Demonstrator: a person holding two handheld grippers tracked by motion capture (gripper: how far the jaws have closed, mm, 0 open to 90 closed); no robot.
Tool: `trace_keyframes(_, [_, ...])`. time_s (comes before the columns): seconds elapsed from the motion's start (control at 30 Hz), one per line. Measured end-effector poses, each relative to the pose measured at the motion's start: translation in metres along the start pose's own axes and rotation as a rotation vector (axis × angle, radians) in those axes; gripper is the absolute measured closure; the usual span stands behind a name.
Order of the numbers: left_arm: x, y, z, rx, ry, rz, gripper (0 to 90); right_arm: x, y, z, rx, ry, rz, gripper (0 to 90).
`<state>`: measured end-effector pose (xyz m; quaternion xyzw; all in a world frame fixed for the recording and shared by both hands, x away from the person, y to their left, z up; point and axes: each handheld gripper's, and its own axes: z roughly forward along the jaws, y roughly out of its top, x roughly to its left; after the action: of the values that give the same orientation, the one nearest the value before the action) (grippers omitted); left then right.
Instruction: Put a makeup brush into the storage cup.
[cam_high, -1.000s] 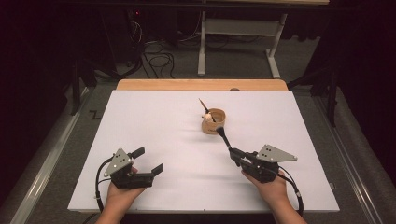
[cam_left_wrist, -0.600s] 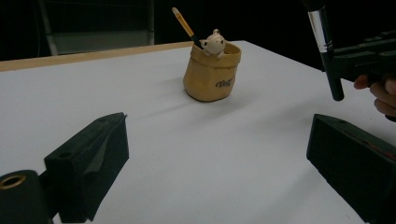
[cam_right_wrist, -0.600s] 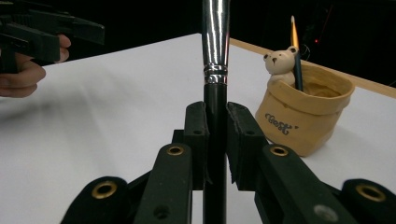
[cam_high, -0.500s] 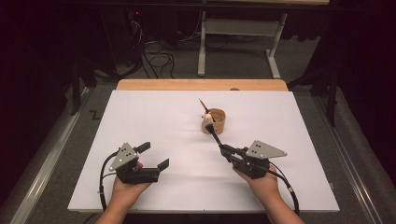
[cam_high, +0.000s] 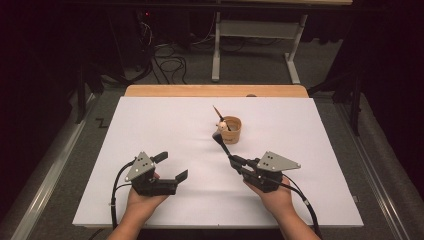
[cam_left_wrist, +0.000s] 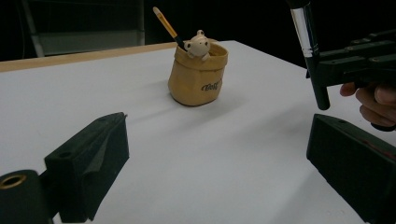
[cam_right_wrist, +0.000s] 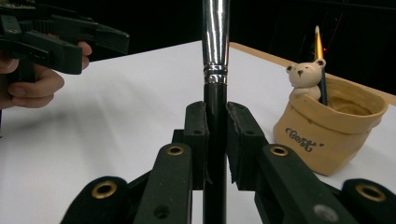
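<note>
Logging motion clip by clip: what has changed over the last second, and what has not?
Both hands drifted slightly toward the table's middle. The right gripper stays clamped on the black-handled brush, now nearer the tan pen cup. The left gripper remains open and empty. The cup and the pencil in it have not moved.

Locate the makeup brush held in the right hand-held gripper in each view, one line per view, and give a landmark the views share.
High view: the makeup brush lies centre, slanting up-left from the right hand-held gripper toward the pouch.
Left gripper view: upper right, its silver ferrule and black handle hang near upright.
Right gripper view: centre, upright, clamped between the jaws.
Shared landmark: the tan pouch-shaped holder with a small bear.
</note>
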<state>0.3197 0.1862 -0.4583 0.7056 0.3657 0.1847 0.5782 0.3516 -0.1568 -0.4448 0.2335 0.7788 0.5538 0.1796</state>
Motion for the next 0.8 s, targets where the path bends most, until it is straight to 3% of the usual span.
trace_keyframes(0.33, [-0.006, 0.003, 0.009, -0.005, -0.023, -0.014, 7.7, 0.013, -0.003, 0.010, -0.022, 0.040, -0.030, 80.7])
trace_keyframes(0.8, [-0.015, 0.008, 0.023, -0.003, -0.063, -0.017, 12.9, 0.021, -0.005, 0.016, -0.019, 0.046, -0.030, 80.7])
